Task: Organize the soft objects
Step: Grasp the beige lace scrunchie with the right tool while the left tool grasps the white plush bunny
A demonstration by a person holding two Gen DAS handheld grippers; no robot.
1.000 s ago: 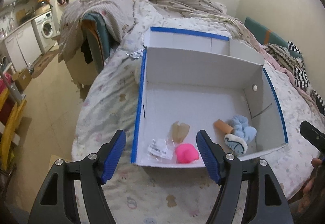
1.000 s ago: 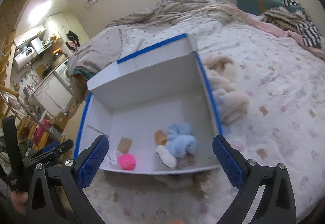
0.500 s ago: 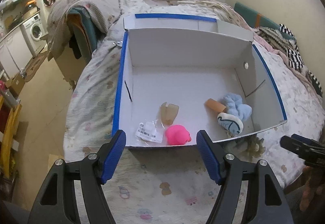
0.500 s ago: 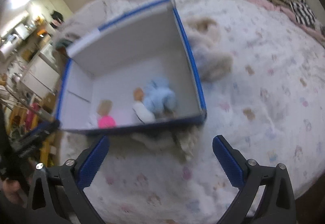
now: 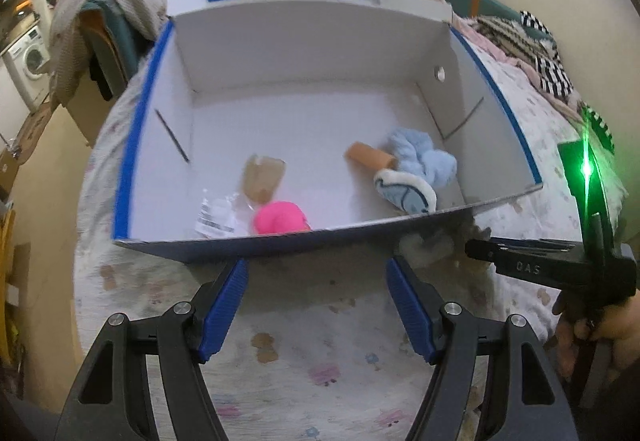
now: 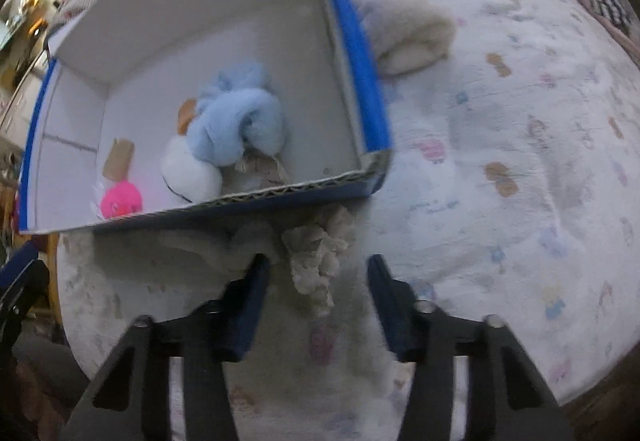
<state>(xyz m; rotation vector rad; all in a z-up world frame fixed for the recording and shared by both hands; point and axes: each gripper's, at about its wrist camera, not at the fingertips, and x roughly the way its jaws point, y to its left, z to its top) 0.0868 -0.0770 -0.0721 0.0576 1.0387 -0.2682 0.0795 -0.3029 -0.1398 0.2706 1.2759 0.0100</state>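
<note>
- Your right gripper [image 6: 316, 273] points down at the bed [image 6: 520, 161]; its jaws are closing, with the grey fuzzy soft piece [image 6: 316, 261] between them, but the pads are not pressing it yet.
- That piece lies on the bedding just outside the near wall of the box [image 6: 280, 197], near its right corner — its long axis runs from the box wall toward you, with the frayed end nearest your jaws.
- Your left gripper [image 5: 316, 301] hovers over the bedding in front of the same wall, jaws apart and nothing between them.
- The box's near cardboard wall stands between both grippers and what sits inside.
- Inside, from the near side: a pink ball [image 5: 280, 217] and a clear packet with a printed barcode label [image 5: 216, 217] — the text is too small to read.
- Farther in: a tan tag [image 5: 262, 177], a white-and-blue plush [image 5: 406, 189], a pale blue fluffy bundle [image 5: 424, 157] and an orange roll [image 5: 368, 157].
- On the right gripper's body, seen from the left wrist, raised letters read roughly "DAS".
- A cream fleece heap [image 6: 400, 21] lies beside the box's right wall.
- Beyond the bed stands a washing machine [image 5: 28, 61].
</note>
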